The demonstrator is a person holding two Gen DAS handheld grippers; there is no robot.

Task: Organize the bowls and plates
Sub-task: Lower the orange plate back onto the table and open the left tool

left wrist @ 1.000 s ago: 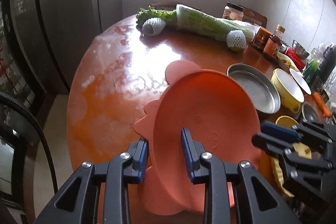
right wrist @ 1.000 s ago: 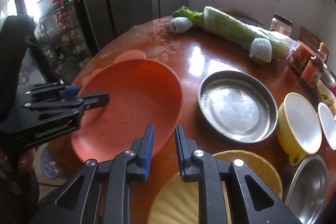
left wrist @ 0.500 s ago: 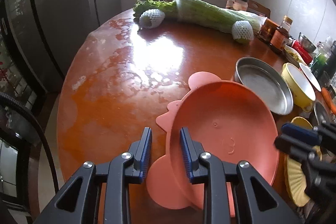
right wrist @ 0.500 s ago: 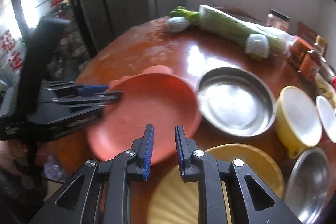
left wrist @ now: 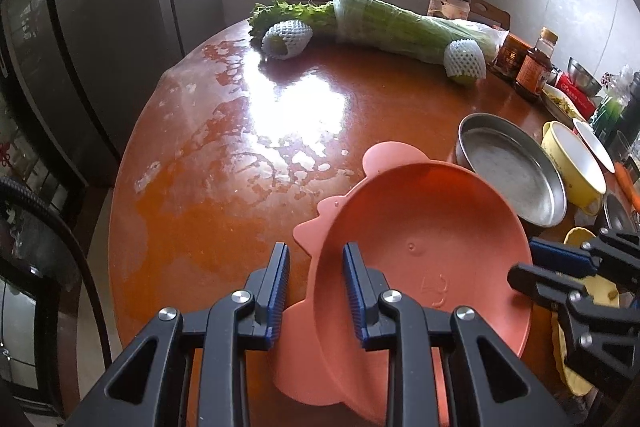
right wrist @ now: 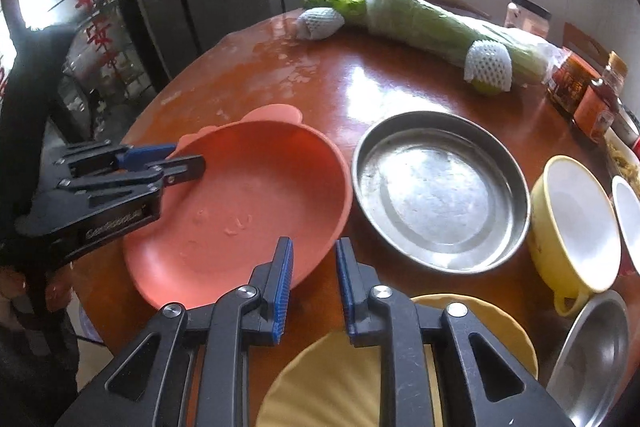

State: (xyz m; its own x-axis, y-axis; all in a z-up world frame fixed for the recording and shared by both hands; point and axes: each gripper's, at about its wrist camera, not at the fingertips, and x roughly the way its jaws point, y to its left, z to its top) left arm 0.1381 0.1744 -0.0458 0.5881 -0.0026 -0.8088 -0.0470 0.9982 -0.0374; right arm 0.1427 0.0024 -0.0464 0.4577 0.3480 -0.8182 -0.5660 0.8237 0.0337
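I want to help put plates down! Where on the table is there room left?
The big bare patch of the table lies between the vegetables at the far edge and the pink plate, toward the fridge side. It is crowded on the other side: the metal pan, yellow bowl, yellow plate and sauce bottles sit close together.

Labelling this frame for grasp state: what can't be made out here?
- Whether the left gripper pinches the pink plate rim: left wrist view, the rim sits between spread fingers, contact unclear.
- Yellow plate: right wrist view, hidden by the right gripper.
- Bottle label: too small.
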